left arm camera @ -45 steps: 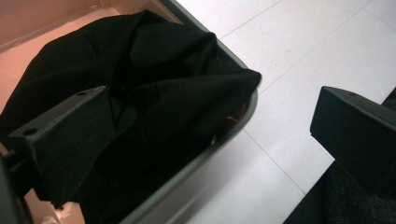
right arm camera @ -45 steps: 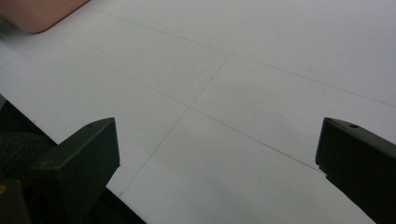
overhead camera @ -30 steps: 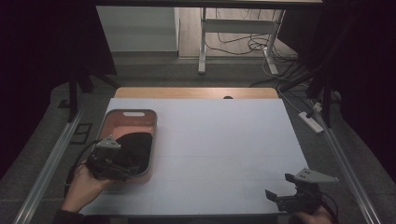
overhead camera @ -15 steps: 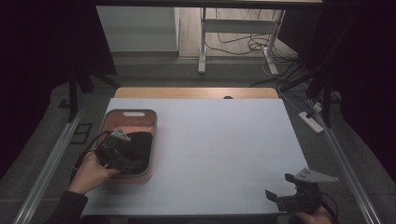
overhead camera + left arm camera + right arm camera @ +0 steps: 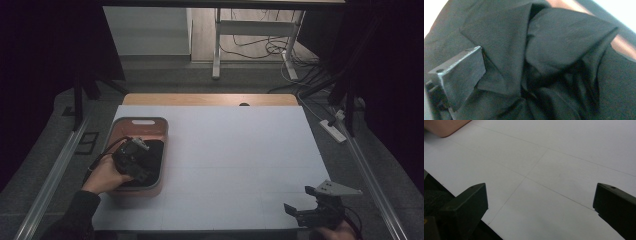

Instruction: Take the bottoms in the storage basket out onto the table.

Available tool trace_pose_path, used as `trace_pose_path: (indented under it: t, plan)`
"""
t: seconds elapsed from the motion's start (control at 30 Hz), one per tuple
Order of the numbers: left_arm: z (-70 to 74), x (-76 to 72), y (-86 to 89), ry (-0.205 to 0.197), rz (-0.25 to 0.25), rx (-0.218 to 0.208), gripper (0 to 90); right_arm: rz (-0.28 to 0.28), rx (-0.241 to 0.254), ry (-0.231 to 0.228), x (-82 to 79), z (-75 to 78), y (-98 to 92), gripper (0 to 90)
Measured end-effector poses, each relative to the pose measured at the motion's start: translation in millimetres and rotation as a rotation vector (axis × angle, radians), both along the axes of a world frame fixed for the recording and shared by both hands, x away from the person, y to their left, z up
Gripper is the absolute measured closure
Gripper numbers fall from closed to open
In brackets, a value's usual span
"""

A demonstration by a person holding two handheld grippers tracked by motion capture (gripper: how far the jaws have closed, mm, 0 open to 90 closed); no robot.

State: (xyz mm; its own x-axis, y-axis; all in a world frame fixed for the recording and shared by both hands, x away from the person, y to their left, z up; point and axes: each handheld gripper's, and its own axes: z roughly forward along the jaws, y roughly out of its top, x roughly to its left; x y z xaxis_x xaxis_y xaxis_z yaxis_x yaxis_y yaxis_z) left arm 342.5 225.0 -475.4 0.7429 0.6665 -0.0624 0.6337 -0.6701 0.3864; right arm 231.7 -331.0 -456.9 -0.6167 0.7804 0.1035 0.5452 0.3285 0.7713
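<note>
In the high view, the left tongs [image 5: 134, 159] sit down inside a pinkish tray [image 5: 144, 121] at the left of the white worktop [image 5: 235, 150], pressed against a black cloth [image 5: 150, 162] that lies bunched in the tray's near half. The left hand [image 5: 105, 175] grips them from the tray's near-left corner. The right tongs [image 5: 307, 212] rest low at the near right edge of the worktop, well apart from the tray, with a grey three-cornered plate on top.

In the left gripper view, the black cloth [image 5: 554, 62] lies in thick folds right at the lens. One black jaw rises at the lower left, lying against a fold; the other is out of sight, so I cannot tell whether these tongs are released or clenched. A strip of the tray [image 5: 621, 42] shows at the upper right.

In the right gripper view, the right tongs [image 5: 540, 207] stand released, jaws wide apart over bare worktop [image 5: 554, 157], holding nothing. A corner of the tray [image 5: 444, 127] shows at the upper left.
</note>
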Motion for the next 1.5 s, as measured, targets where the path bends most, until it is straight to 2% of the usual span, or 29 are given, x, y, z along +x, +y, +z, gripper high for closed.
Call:
trace_pose_path:
  t: [0.2,0.33,0.43,0.53,0.73,0.9,1.0,1.13,1.27,1.33,1.37,1.4,1.43,1.5]
  plan:
    - [-18.1,10.2,3.0,0.047,0.019,0.055,0.0,0.001,0.000,0.001,0.1,-0.1,0.0,0.2]
    - [-29.6,14.7,6.7,0.076,0.047,0.075,0.0,0.002,-0.001,0.001,0.1,-0.1,0.1,0.2]
    - [-34.0,17.0,4.3,0.088,0.052,0.119,0.0,0.003,-0.001,0.001,0.1,-0.1,0.2,0.2]
    - [-37.5,19.0,2.6,0.082,0.069,0.146,0.0,0.004,-0.003,0.000,-0.1,-0.1,0.3,0.2]
    - [-41.0,25.6,7.7,0.078,0.167,0.124,0.0,0.006,-0.004,-0.002,-0.3,-0.1,0.2,0.2]
    - [-41.5,24.7,7.4,0.083,0.187,0.117,0.4,0.009,-0.007,-0.002,-0.3,-0.2,0.6,0.3]
    - [-36.4,23.1,8.2,0.082,0.200,0.115,12.1,0.010,-0.011,-0.004,-0.6,-0.2,1.1,0.3]
    - [-32.1,21.8,8.7,0.057,0.237,0.109,33.4,0.013,-0.015,-0.003,-0.5,-0.3,1.6,0.3]
    - [-30.1,21.9,9.3,0.038,0.241,0.102,56.9,0.014,-0.016,-0.002,-0.4,-0.4,1.9,0.3]
    - [-29.6,22.1,8.8,0.041,0.249,0.098,63.9,0.015,-0.017,-0.001,-0.3,-0.5,1.9,0.4]
    - [-27.9,22.9,8.8,0.058,0.261,0.098,64.9,0.015,-0.017,-0.001,-0.3,-0.5,1.9,0.4]
    - [-27.9,22.9,8.8,0.058,0.261,0.098,66.0,0.015,-0.017,-0.001,-0.3,-0.5,1.9,0.4]
    - [-26.8,24.0,8.8,0.073,0.283,0.094,67.2,0.015,-0.016,0.000,-0.2,-0.5,1.8,0.4]
    - [-25.7,24.3,8.3,0.078,0.296,0.095,68.7,0.014,-0.016,0.000,-0.2,-0.4,1.8,0.4]
